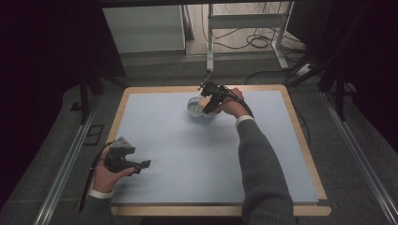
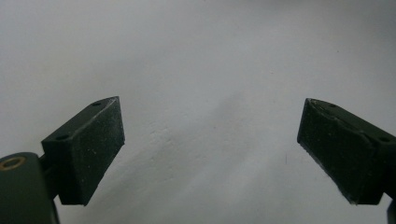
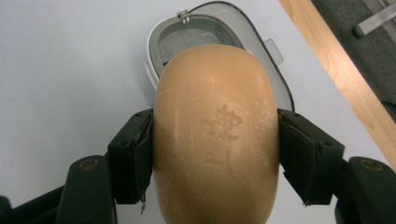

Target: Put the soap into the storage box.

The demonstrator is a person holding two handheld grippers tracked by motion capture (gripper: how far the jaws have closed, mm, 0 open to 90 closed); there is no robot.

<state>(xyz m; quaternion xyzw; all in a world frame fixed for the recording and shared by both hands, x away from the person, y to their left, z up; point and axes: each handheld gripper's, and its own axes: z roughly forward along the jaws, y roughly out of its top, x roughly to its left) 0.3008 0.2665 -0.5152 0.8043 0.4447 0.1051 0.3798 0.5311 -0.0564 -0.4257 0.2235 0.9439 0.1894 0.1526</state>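
The tan soap bar [image 3: 217, 135] sits pinched in the right claw [image 3: 215, 154] above the soap dish [image 3: 159, 51]; the left claw [image 2: 210, 149] is spread.

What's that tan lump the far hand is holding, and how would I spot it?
Look to the far side of the pale blue table, where a small clear soap dish sits. Right above it, the right gripper clamps a bar of soap: rounded, tan, with a stamped emblem, the one warm-coloured thing there.

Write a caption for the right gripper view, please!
Right gripper squeezes a tan soap bar above a grey soap dish.
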